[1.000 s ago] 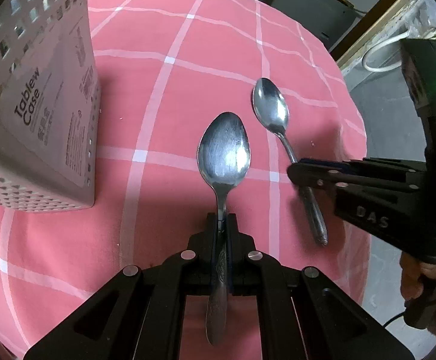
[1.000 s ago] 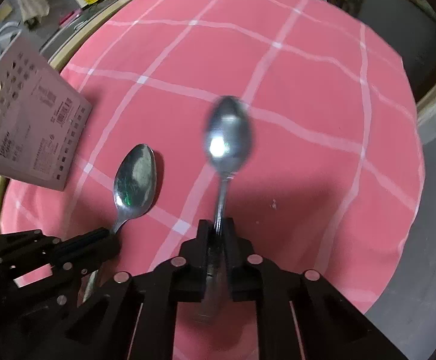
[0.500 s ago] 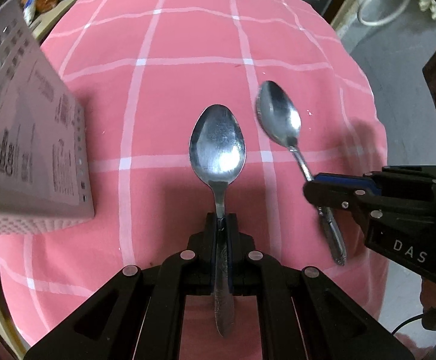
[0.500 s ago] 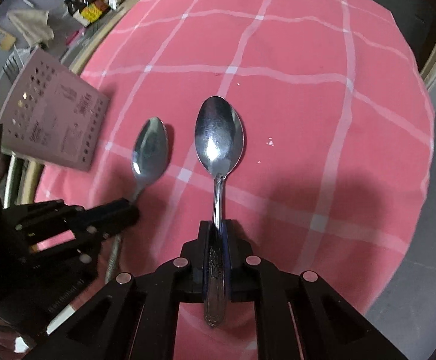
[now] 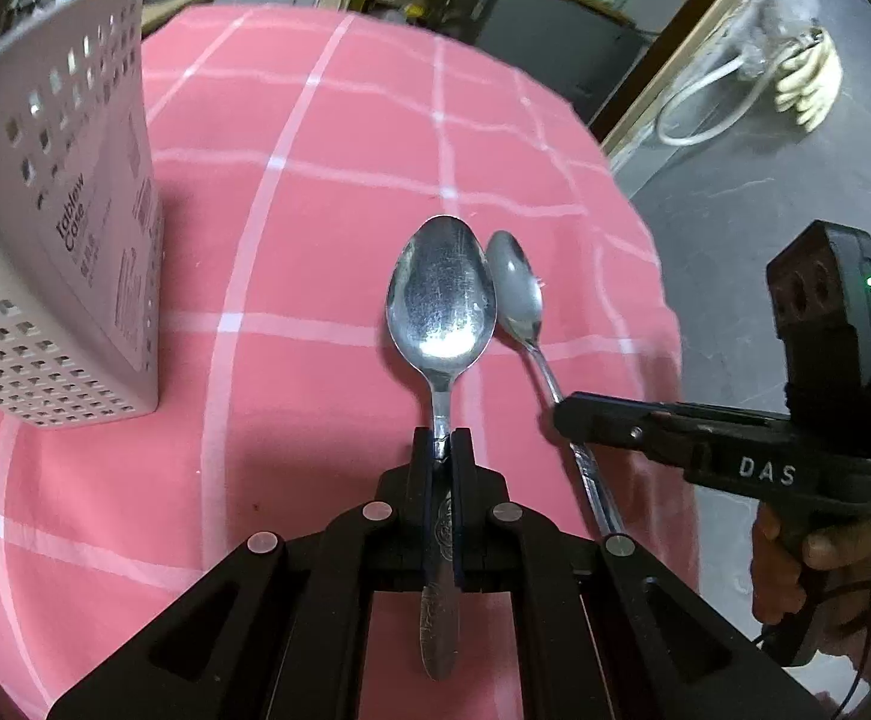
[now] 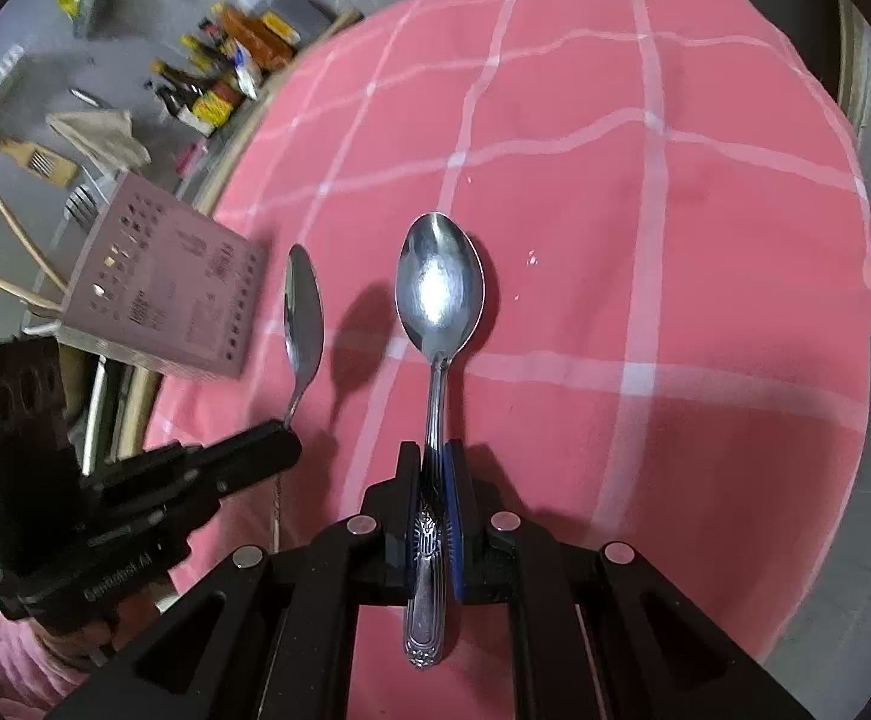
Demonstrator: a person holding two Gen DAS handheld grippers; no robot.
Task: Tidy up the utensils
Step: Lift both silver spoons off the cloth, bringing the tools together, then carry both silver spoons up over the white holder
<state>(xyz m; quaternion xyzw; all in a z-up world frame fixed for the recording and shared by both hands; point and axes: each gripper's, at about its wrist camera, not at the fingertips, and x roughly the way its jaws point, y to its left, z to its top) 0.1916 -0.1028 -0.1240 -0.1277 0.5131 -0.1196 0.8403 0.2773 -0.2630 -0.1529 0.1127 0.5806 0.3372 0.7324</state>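
Two spoons hang above a round desk [image 5: 327, 192] draped in a pink checked cloth [image 6: 705, 300], whose far rim drops to grey floor. Most of the cloth lies bare, open ahead and to the right. At its left edge stands a perforated utensil case [image 5: 57, 252]. The left gripper [image 5: 442, 450] has its fingers clenched on one spoon [image 5: 441, 300]; the right gripper [image 6: 434, 462] likewise clamps the other spoon [image 6: 440, 294], both bowls pointing forward, off the cloth.

Dim overhead light, glare on spoon bowls [image 5: 441, 300], fisheye-bent edges, slight blur.
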